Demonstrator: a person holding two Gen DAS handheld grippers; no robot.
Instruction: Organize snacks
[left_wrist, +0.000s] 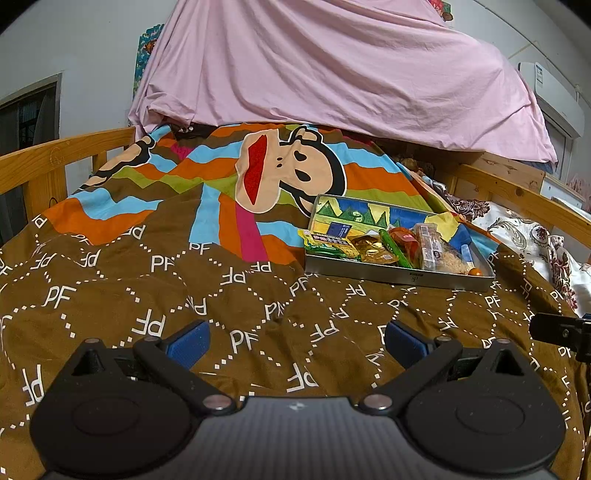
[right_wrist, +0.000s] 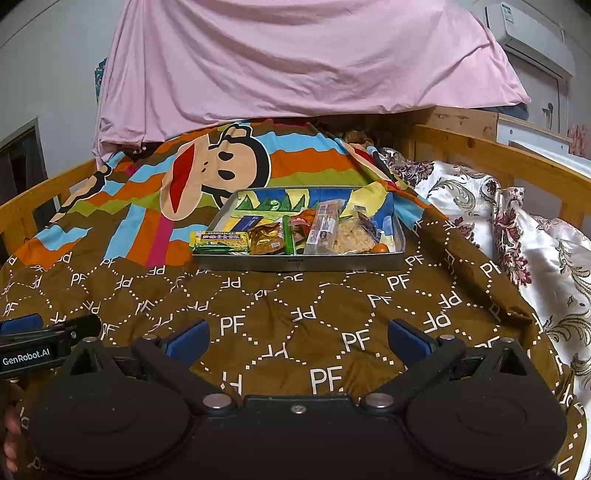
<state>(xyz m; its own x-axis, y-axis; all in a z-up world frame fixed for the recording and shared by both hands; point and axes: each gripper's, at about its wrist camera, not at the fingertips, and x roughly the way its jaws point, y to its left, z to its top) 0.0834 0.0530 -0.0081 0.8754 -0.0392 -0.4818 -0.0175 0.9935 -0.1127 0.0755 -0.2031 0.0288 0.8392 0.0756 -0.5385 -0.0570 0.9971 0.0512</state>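
Bedroom, wooden-railed bed (right_wrist: 491, 147); work surface is a brown quilt (right_wrist: 288, 314) printed "PF", with a pink sheet (right_wrist: 295, 62) draped behind.

Item 1: tin (right_wrist: 303, 263), shallow, metal, picture-lined, resting flat on the quilt ahead of both grippers and well apart from them. It lies right of centre in the left view (left_wrist: 402, 277).

Item 2: snacks, all gathered in the tin's near half: green pack (right_wrist: 220, 241) overhanging the left rim, gold pouch (right_wrist: 266, 240), green stick (right_wrist: 289, 236), clear wrapped bar (right_wrist: 325, 225), crumbly cake (right_wrist: 349, 236), small orange piece (right_wrist: 380, 249) at the right corner. None is seen loose on the quilt. Packed side by side, probably so each can be seen and picked singly.

Item 3: left gripper (left_wrist: 297, 343), spread wide, nothing between its pads, held low over the quilt.

Item 4: right gripper (right_wrist: 297, 343), likewise spread and empty.

Status: fits either snacks already sorted into the tin or a tin awaiting sorting out.
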